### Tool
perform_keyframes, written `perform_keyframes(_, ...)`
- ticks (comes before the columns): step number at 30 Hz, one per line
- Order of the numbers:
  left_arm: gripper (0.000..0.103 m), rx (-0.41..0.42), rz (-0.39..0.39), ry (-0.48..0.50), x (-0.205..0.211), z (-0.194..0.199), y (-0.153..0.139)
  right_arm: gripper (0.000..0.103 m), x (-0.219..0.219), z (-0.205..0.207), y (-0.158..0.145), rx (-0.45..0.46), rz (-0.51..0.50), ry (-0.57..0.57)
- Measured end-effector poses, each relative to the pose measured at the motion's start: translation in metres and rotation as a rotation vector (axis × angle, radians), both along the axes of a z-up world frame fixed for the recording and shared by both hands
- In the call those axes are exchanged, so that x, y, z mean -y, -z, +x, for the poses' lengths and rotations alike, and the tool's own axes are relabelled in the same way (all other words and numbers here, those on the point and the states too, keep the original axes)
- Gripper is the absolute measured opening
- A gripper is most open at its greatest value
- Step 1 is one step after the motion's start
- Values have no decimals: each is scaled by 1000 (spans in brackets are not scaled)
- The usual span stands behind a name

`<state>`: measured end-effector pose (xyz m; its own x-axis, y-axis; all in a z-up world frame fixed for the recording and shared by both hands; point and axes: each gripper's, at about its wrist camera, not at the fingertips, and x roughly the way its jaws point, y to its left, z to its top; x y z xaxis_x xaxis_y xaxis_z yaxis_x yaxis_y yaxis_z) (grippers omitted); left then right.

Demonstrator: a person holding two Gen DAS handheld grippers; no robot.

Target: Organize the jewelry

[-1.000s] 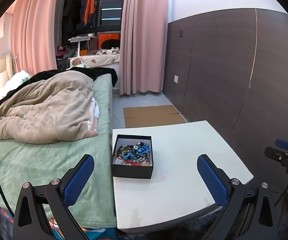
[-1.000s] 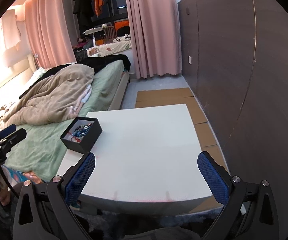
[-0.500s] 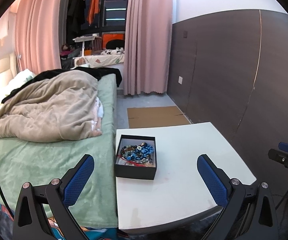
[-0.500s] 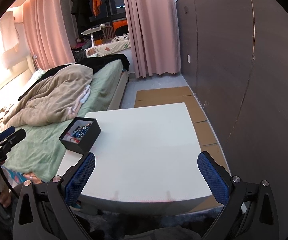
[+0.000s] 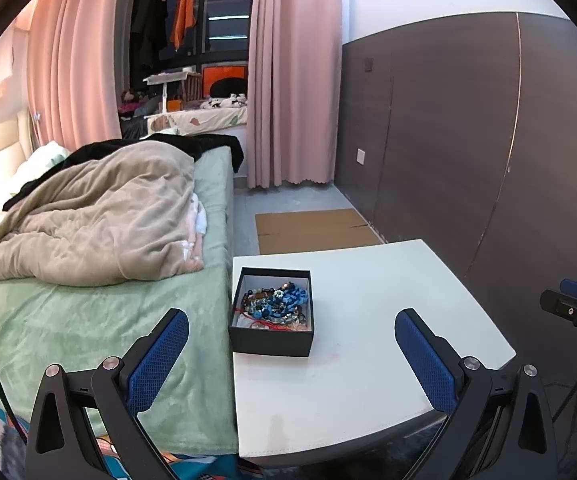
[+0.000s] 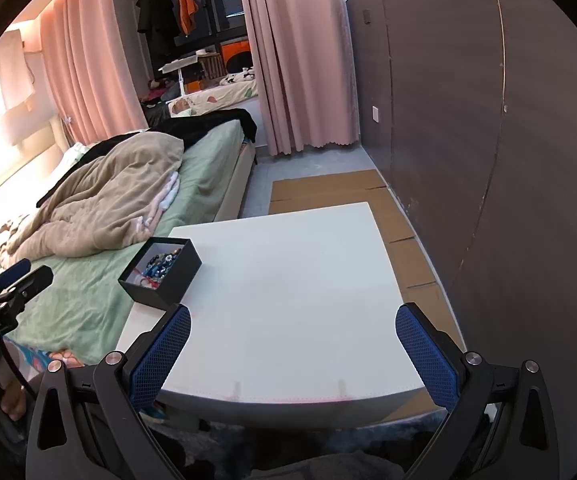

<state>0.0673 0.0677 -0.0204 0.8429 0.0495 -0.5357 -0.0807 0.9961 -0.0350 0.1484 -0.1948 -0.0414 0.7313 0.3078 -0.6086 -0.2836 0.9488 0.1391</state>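
1. My left gripper (image 5: 291,354) has its blue-padded fingers spread wide and holds nothing; it hangs short of the table's near edge, aimed at the box.
2. My right gripper (image 6: 293,350) is just as wide apart and empty, low at the near edge of the square white table (image 6: 288,280).
3. The small black open-topped cardboard box (image 5: 271,316) sits at the table's left edge, right beside the green-sheeted bed (image 5: 68,320). In it lies the tangled heap of blue, dark and clear beaded jewelry with a red cord (image 5: 274,306).
4. I judge the beads light, limp and slippery in a pinch; strands will drape and snag one another, so a lifted piece may drag its neighbours out.
5. I would pinch a single strand where it rides highest on the heap, near the blue cluster, and steady the box by one wall with the other tool.
6. The box looks light and stiff; it could slide off toward the bed if nudged.
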Motion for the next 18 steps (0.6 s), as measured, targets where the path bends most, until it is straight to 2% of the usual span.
perform_keyframes(18, 103, -21, -13, -19, -3, 3, 2, 103, 2, 1, 1, -14, 17, 20)
